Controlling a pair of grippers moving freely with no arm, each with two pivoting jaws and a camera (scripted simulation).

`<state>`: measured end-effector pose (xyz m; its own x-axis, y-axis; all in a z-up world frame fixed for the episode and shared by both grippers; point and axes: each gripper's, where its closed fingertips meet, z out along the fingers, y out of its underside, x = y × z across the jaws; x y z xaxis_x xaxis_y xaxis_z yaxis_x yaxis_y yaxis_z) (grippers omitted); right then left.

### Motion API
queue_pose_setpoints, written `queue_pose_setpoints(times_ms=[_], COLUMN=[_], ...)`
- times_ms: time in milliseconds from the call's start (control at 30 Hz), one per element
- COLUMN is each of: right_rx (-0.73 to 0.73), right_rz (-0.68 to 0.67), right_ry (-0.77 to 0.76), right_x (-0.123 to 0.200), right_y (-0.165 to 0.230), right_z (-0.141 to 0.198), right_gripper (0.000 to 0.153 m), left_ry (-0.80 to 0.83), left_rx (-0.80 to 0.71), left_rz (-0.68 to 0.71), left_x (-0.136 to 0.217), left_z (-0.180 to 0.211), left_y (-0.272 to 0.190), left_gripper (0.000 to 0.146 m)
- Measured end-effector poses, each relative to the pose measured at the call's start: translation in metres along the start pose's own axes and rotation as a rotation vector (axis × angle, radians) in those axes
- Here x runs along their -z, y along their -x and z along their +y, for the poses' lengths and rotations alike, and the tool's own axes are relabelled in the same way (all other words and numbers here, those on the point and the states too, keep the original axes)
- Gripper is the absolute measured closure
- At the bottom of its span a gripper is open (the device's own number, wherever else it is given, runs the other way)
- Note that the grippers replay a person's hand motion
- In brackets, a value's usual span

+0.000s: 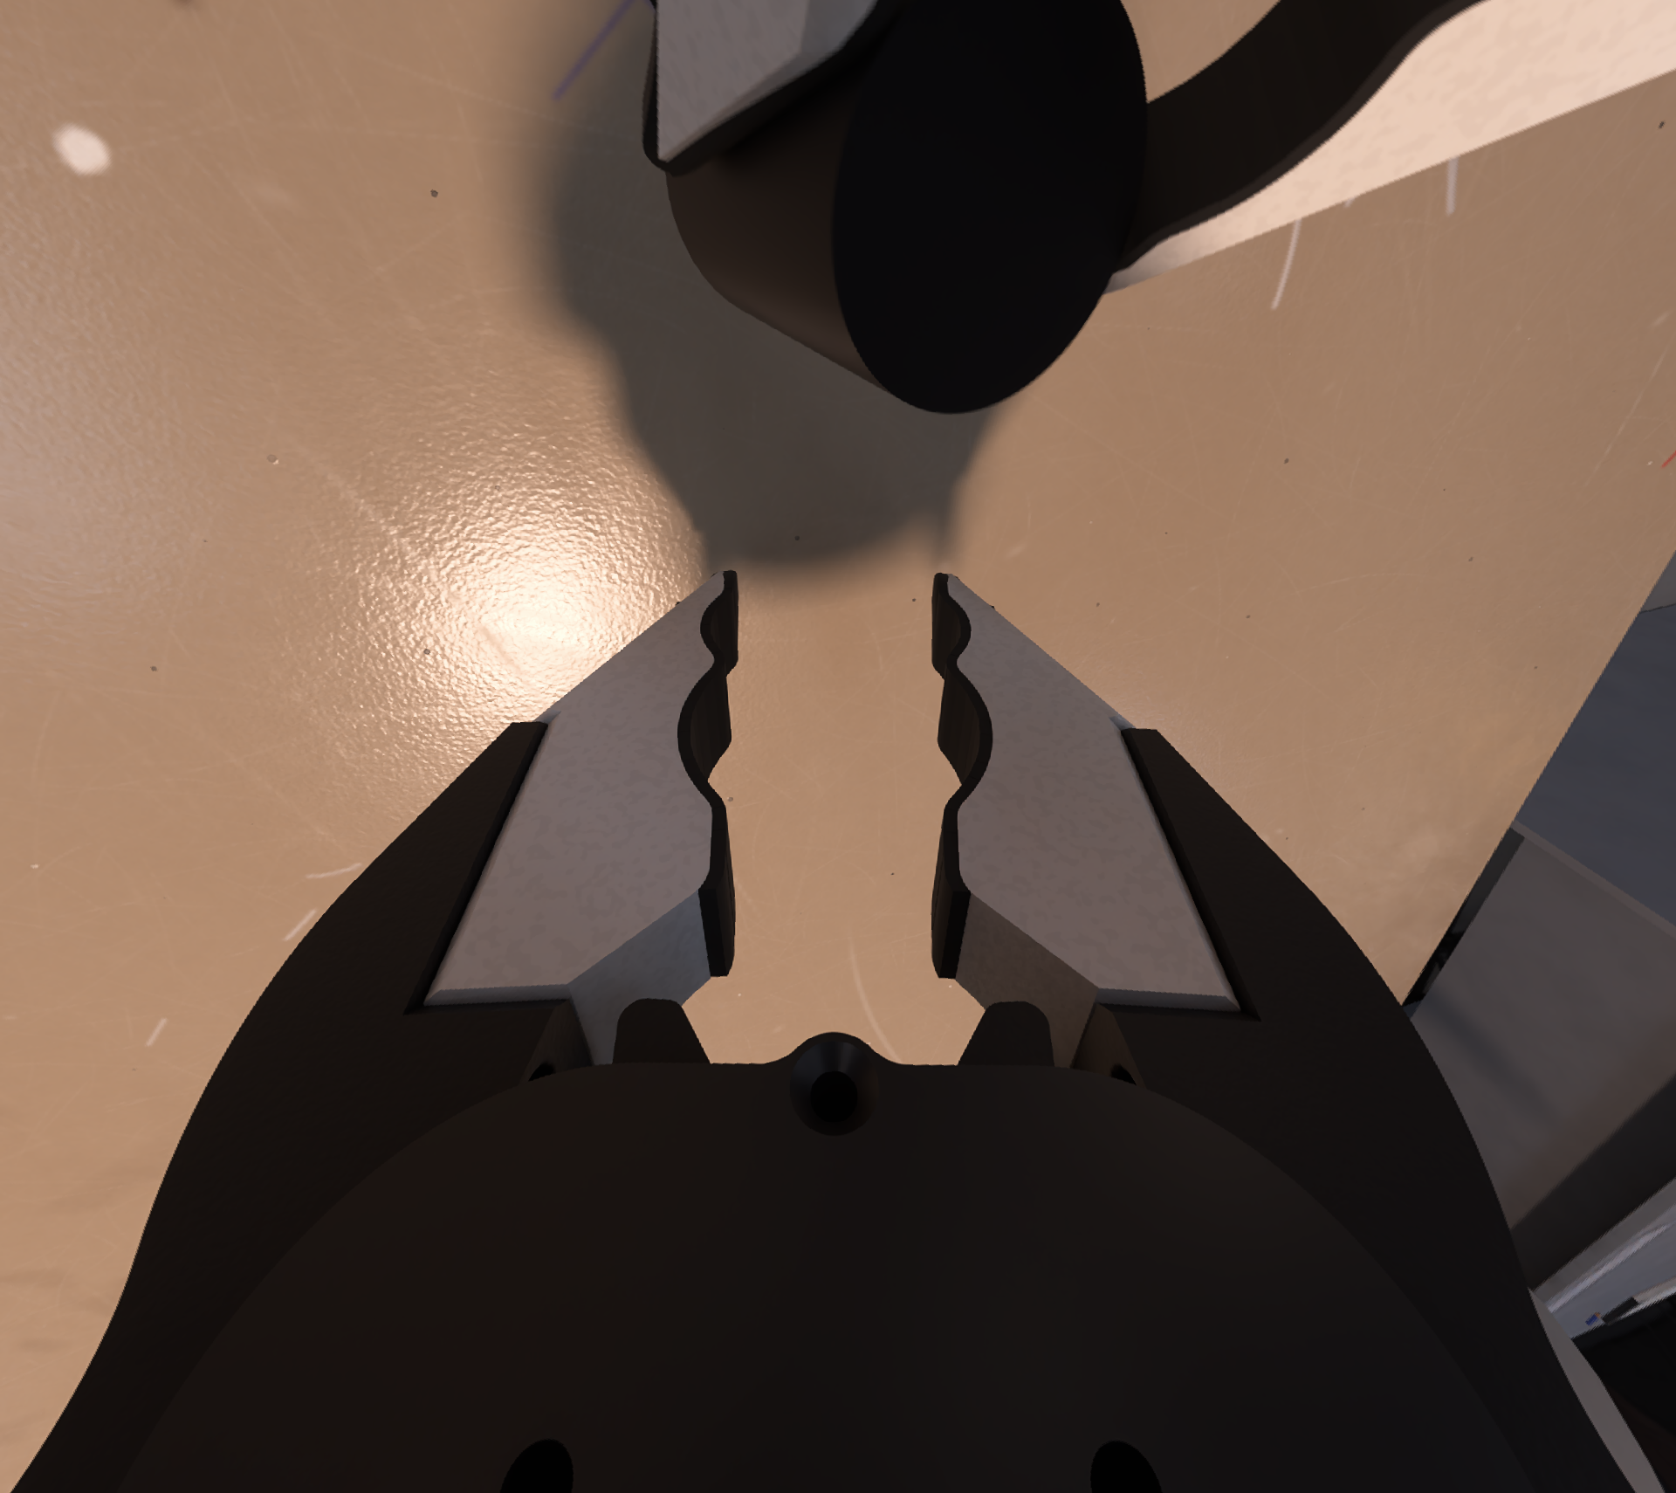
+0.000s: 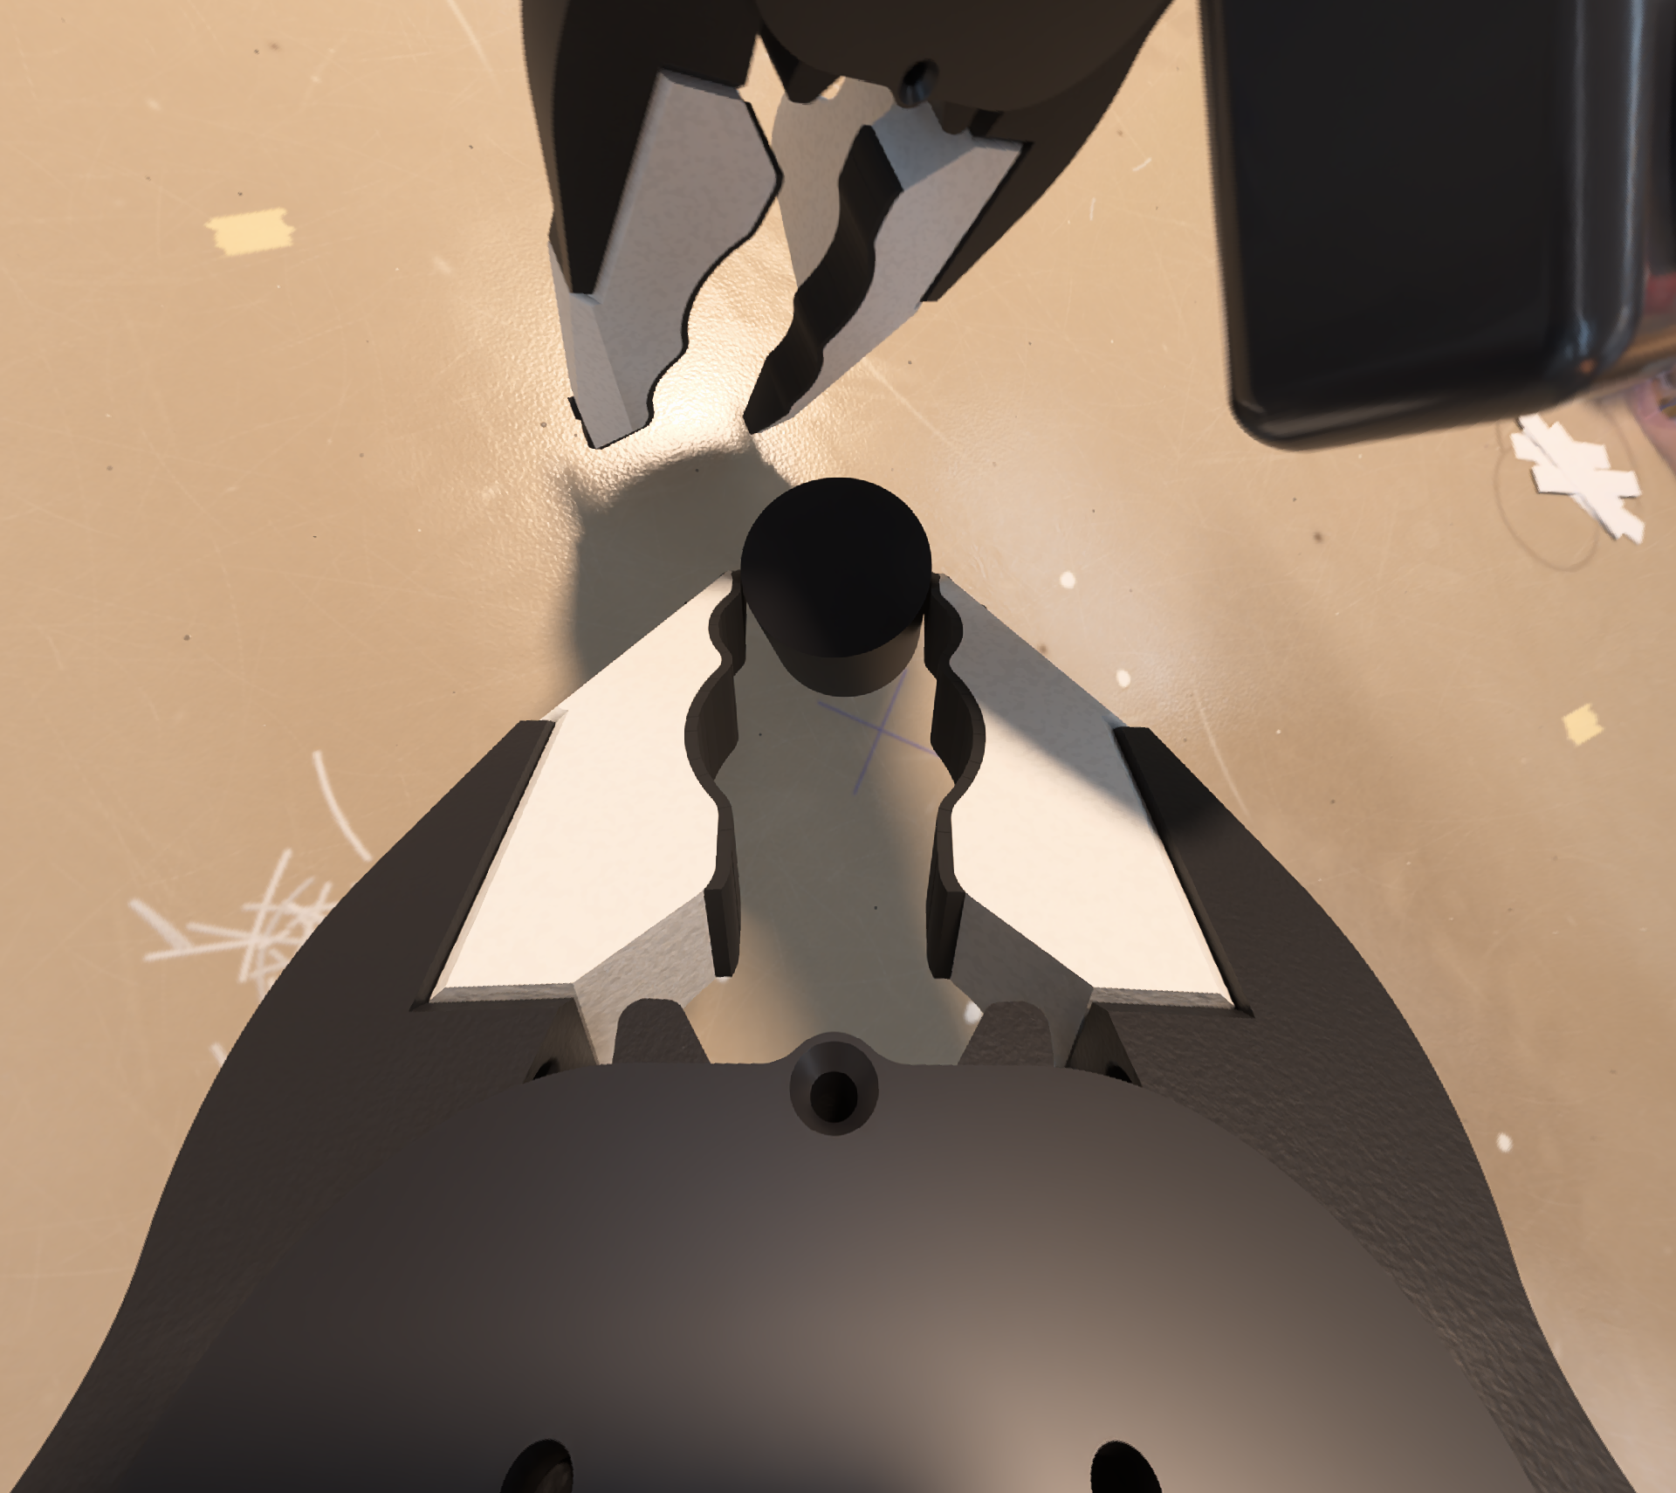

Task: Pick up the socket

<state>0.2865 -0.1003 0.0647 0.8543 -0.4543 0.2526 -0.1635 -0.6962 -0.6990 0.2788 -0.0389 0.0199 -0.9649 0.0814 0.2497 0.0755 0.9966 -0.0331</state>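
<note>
Between the tips of my right jaws (image 2: pixel 836 588) sits the socket (image 2: pixel 834 583), a short black cylinder. Its curved sides meet the front notches of both fingers, so I am clamped on it at the very tips, with its flat end face turned toward my camera. In the left wrist view the same socket (image 1: pixel 961 179) appears raised above the table (image 1: pixel 272 361), its shadow on the tan surface below.

I judge it stiff and fairly dense, with smooth sides that could slip or twist in so shallow a hold. The curved wall, seated in the finger notches, looks like the best place to grip; a deeper seat would be safer.

My left jaws (image 1: pixel 834 588) stand apart and hold nothing, just short of the socket and pointed at it.

Beyond the tips, to the right, a dark rounded box (image 2: pixel 1415 134) lies on the table. No brand, label or readable writing shows on the socket or anything else.
</note>
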Motion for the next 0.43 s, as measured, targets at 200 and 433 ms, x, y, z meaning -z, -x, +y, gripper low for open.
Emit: queue_pose_setpoints(times_ms=[200,433], right_rx=[0.089,0.117], right_rz=[0.039,0.075], right_ry=[0.003,-0.015], right_x=[0.002,0.002], right_y=[0.002,0.000], right_z=[-0.005,-0.012], right_gripper=[0.113,0.113], left_ry=[-0.007,-0.019], left_rx=[0.002,0.008], left_rz=[0.006,0.019], left_x=[0.000,0.000], left_z=[0.000,0.000], left_y=[0.000,0.000], left_gripper=[0.103,0.103])
